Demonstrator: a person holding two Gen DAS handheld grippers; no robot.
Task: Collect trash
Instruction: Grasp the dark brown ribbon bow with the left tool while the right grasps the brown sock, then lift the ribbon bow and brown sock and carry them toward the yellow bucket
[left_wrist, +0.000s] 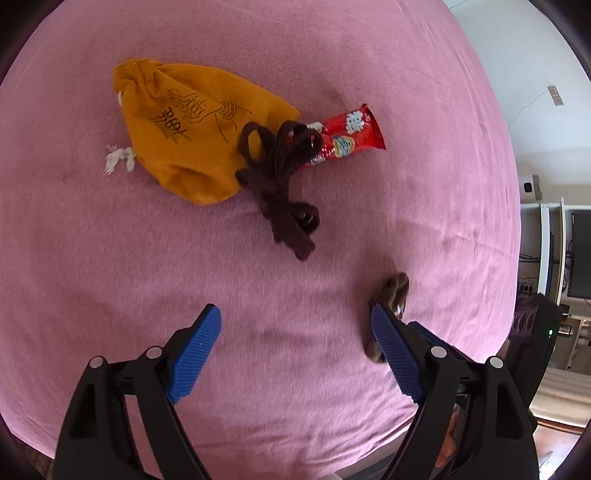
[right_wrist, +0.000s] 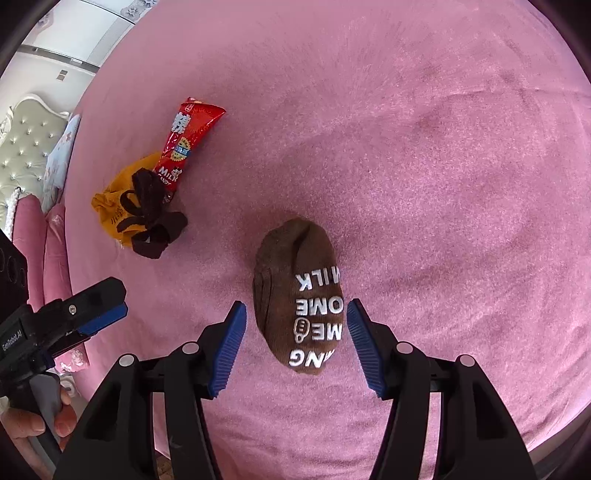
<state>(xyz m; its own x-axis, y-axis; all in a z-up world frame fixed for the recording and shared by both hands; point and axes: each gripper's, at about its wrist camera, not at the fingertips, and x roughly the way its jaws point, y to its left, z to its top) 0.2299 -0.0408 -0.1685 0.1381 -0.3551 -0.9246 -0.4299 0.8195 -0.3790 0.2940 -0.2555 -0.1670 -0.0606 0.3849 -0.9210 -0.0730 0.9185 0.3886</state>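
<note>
Pink cover (right_wrist: 443, 147) nearly everywhere, soft, fuzzy and a bit wrinkled. Lots of bare pink across the top and right of the right wrist view, with nothing in the way. Edge of the cover down the left side of that view, with a padded headboard (right_wrist: 26, 147) and pink pillows (right_wrist: 55, 258) past it. In the left wrist view, edge along the right and bottom, with white shelves (left_wrist: 550, 243) beyond.

Red candy wrapper (left_wrist: 347, 134), shiny and crinkly, long and flat, upper middle of the left wrist view. One end tucked under a dark brown lace bundle (left_wrist: 280, 177), floppy and knotted. Orange cloth pouch (left_wrist: 192, 129) touching the bundle on the left, lumpy, with a white cord end sticking out.

Brown sock (right_wrist: 284, 266), knit and plump, white letters on it, lying on the cover low in the middle of the right wrist view.

Right gripper (right_wrist: 295, 306) over the sock, blue ribbed pads apart, a pink gap showing on each side, not pinching. Left gripper (left_wrist: 295, 310) with pads wide apart over bare cover, nothing between them, well short of the wrapper. Hand (right_wrist: 33, 424) at the lower left, around the left gripper's handle.
</note>
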